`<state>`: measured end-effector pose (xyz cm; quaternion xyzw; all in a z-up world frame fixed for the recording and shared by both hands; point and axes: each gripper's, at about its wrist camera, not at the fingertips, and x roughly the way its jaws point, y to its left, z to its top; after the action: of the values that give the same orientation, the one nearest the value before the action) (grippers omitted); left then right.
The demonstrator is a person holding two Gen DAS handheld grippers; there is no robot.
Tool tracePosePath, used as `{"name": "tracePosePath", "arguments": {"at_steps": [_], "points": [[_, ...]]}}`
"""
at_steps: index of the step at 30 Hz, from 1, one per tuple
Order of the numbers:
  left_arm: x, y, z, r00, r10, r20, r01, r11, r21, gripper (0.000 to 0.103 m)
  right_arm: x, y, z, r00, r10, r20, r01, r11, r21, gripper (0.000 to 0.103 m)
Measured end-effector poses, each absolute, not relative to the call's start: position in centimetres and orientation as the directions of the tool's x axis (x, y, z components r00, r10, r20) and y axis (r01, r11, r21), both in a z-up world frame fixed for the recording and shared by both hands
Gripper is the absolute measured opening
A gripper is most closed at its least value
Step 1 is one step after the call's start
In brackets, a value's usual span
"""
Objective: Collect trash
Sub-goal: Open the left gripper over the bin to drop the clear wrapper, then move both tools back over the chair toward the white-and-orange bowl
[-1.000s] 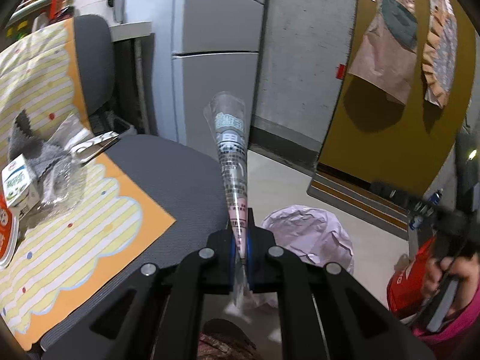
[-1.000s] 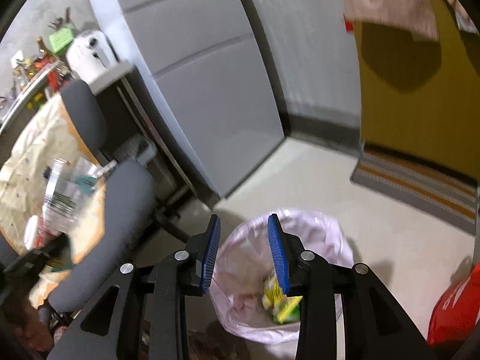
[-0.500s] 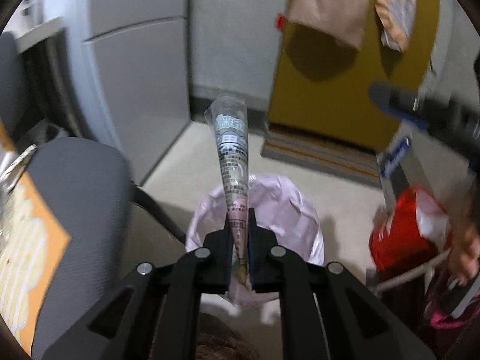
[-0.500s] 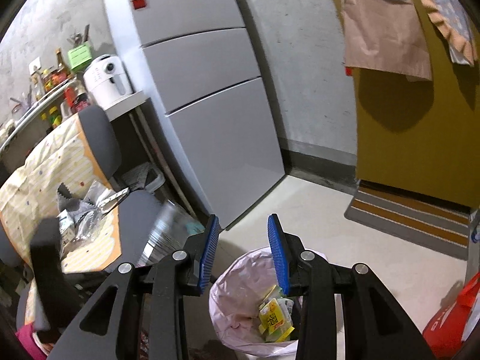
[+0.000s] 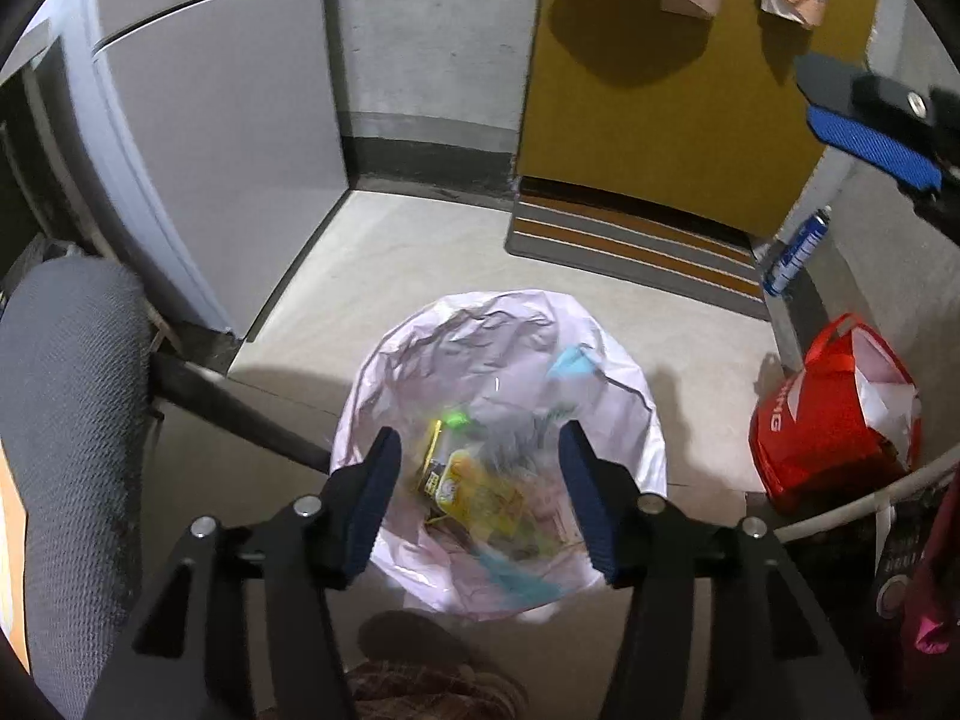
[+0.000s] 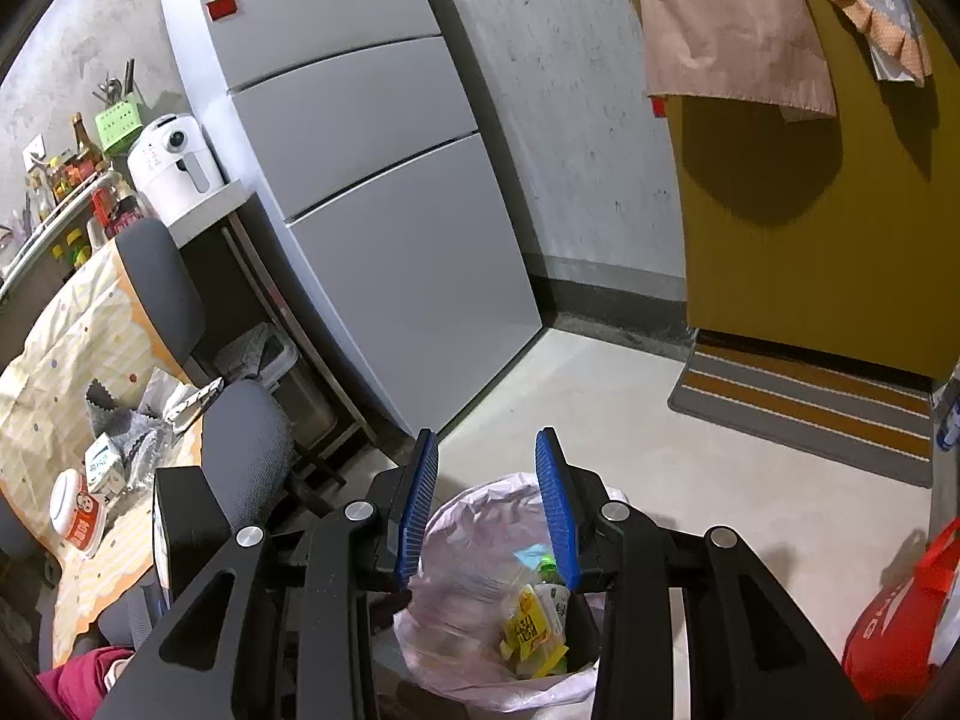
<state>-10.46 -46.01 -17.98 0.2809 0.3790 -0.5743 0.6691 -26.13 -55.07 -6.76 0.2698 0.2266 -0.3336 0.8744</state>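
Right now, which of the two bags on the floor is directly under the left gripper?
The pale pink trash bag, open-topped with wrappers inside, lies between the open fingers of the left gripper. The red bag stands off to the right.

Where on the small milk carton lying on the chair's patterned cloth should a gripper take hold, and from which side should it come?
Judging from the right wrist view, grip the milk carton across its two flat side faces, near mid-body, coming down from above. It sits between a round tub and crumpled wrappers, so sideways approaches look crowded. Its exact tilt is hard to tell.
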Motion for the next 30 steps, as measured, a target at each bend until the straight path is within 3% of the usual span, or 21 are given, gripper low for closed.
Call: {"name": "tracePosePath", "arguments": {"at_steps": [17,25,30], "points": [[-1.5,-34.1,-9.0,0.4,-0.623,-0.672,0.831,0.556,-0.021,0.057,-21.6,-49.2,-3.0,0.762,-0.369,-0.531,0.579,0.757,0.304,0.036],[2.2,-24.0,-6.8,0.565,-0.515,-0.645,0.674,0.739,0.0,0.062,-15.0,-44.2,-1.8,0.806,-0.223,-0.548,0.434,0.852,0.293,0.037],[4.5,-17.3,-5.9,0.652,-0.409,-0.639,0.53,0.848,-0.003,0.069,-9.5,-40.0,-0.9,0.833,-0.106,-0.543,0.295,0.915,0.275,0.047]]}}
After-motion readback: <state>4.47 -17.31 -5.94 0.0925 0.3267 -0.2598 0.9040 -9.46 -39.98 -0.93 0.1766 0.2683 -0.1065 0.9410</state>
